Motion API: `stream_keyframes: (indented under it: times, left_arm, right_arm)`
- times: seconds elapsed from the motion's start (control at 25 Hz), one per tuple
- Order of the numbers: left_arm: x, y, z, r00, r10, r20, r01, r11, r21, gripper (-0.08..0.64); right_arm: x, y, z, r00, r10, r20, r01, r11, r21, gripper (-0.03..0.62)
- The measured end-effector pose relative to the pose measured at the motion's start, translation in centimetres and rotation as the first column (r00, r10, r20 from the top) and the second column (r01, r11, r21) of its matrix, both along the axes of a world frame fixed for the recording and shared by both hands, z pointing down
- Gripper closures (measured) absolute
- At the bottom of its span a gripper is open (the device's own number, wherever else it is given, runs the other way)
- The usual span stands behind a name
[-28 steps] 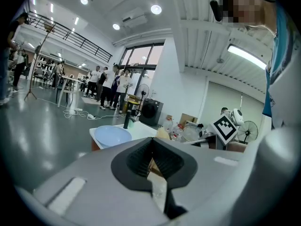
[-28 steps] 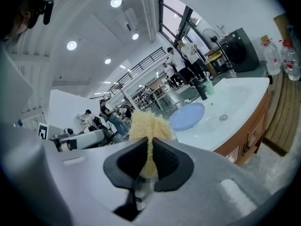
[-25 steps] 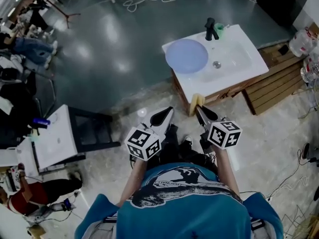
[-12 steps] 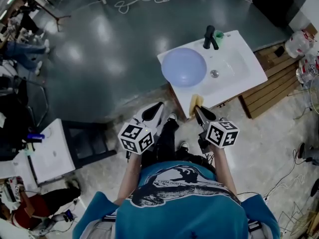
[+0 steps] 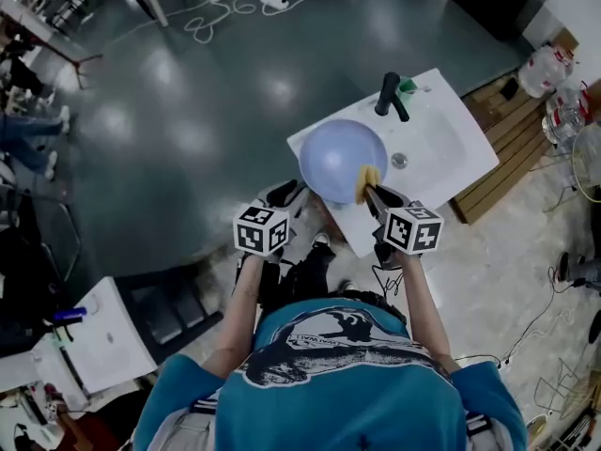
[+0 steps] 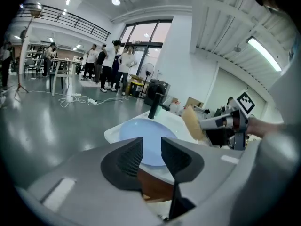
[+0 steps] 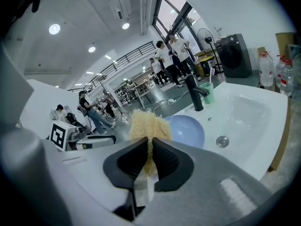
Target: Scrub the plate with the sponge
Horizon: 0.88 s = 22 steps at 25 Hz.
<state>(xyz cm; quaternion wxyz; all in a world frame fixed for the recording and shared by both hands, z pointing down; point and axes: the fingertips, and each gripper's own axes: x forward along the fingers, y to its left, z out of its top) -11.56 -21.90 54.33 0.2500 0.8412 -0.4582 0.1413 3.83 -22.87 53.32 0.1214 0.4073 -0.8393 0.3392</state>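
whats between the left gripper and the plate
Only the sink's white rim. The left gripper view shows the plate straight past the left gripper, whose fingers have just been opening, nothing between them.

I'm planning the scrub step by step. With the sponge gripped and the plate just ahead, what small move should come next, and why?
Probably ease the left tool forward to the near rim of the plate to steady it. Its jaws have just been opening, with nothing between them, and the right tool clamps the sponge by the plate.
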Motion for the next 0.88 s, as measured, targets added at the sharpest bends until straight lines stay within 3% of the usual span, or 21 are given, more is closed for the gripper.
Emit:
stream_keyframes:
  times: [0.12, 0.2, 0.36, 0.48, 0.68, 0.88]
  left_arm:
    - [-0.8, -2.3, 4.2, 0.999, 0.05, 0.02, -0.047, 0.994, -0.101, 0.377]
    - [-1.2, -3.5, 6.3, 0.999, 0.051, -0.005, -0.051, 0.985, -0.165, 0.347]
    - [-1.3, -5.4, 9.4, 0.998, 0.042, -0.049, -0.053, 0.965, -0.255, 0.345]
    - [-0.9, -6.0, 10.9, 0.996, 0.078, -0.05, -0.089, 0.954, -0.285, 0.367]
    - [0.5, -6.5, 11.4, 0.985, 0.097, -0.141, -0.137, 0.94, -0.314, 0.41]
    - [0.9, -6.4, 11.2, 0.982, 0.122, -0.145, -0.161, 0.94, -0.301, 0.411]
  right_arm:
    - [-0.2, -3.3, 1.4, 0.998, 0.025, -0.066, -0.026, 1.0, -0.013, 0.563]
    - [-0.3, -5.4, 2.4, 0.993, 0.035, -0.114, -0.037, 0.999, -0.021, 0.563]
    - [0.3, -8.9, 5.0, 0.975, 0.041, -0.219, -0.055, 0.997, -0.06, 0.563]
    - [0.9, -10.6, 6.9, 0.954, 0.05, -0.294, -0.08, 0.993, -0.091, 0.563]
    - [2.4, -12.7, 9.6, 0.922, 0.073, -0.38, -0.133, 0.982, -0.134, 0.563]
    - [3.4, -13.4, 11.9, 0.88, 0.071, -0.469, -0.172, 0.969, -0.176, 0.563]
